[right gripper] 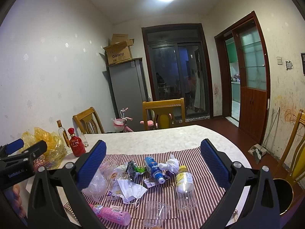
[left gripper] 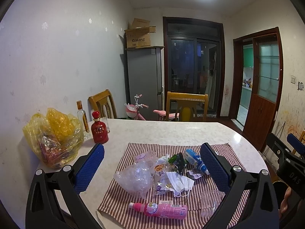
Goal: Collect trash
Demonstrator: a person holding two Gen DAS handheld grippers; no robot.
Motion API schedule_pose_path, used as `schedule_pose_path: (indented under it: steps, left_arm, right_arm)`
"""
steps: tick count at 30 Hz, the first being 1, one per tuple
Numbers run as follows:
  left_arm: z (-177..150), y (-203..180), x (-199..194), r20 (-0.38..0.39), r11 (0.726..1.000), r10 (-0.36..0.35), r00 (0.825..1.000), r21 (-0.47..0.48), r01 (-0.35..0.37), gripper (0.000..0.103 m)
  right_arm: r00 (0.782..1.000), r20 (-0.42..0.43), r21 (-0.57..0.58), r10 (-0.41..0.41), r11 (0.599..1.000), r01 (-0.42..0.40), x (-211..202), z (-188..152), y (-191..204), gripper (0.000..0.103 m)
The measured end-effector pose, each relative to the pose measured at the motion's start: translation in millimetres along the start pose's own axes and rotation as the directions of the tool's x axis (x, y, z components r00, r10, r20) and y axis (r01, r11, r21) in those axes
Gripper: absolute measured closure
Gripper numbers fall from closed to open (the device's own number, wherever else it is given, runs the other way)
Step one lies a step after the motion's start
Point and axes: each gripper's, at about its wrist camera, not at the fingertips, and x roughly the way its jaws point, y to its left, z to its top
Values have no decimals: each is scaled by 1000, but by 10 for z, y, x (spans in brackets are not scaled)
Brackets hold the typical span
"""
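Trash lies on a red-striped cloth (left gripper: pixel 133 206) (right gripper: pixel 202 183): a pink bottle (left gripper: pixel 160 210) (right gripper: pixel 111 214), a blue bottle (left gripper: pixel 195 160) (right gripper: pixel 153 167), a clear bottle with a yellow cap (right gripper: pixel 185 187), a clear plastic cup (left gripper: pixel 209 202) (right gripper: pixel 156 214), a white face mask (left gripper: pixel 179 183) (right gripper: pixel 131 189), a crumpled clear bag (left gripper: pixel 133 179) (right gripper: pixel 97 185), a dark snack wrapper (left gripper: pixel 178 161) (right gripper: pixel 133 168) and crumpled white paper (right gripper: pixel 172 164). My left gripper (left gripper: pixel 152 169) is open and empty above the pile. My right gripper (right gripper: pixel 153 169) is open and empty above it too.
A yellow plastic bag (left gripper: pixel 53 137) (right gripper: pixel 49 147), a red bottle (left gripper: pixel 99 128) (right gripper: pixel 76 143) and a clear glass bottle (left gripper: pixel 83 118) (right gripper: pixel 63 133) stand at the table's left. Wooden chairs (left gripper: pixel 186 105) (right gripper: pixel 164 112) stand behind the table (left gripper: pixel 171 131). A round black bin (right gripper: pixel 284 194) sits at the right.
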Motion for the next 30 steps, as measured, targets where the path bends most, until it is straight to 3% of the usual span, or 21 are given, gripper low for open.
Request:
schedule_pose_path:
  steps: [30]
  left_arm:
    - [35, -29, -98, 8, 1000, -11, 1000, 5, 11, 6]
  right_arm:
    - [1000, 5, -2, -3, 1000, 3, -29, 47, -4, 4]
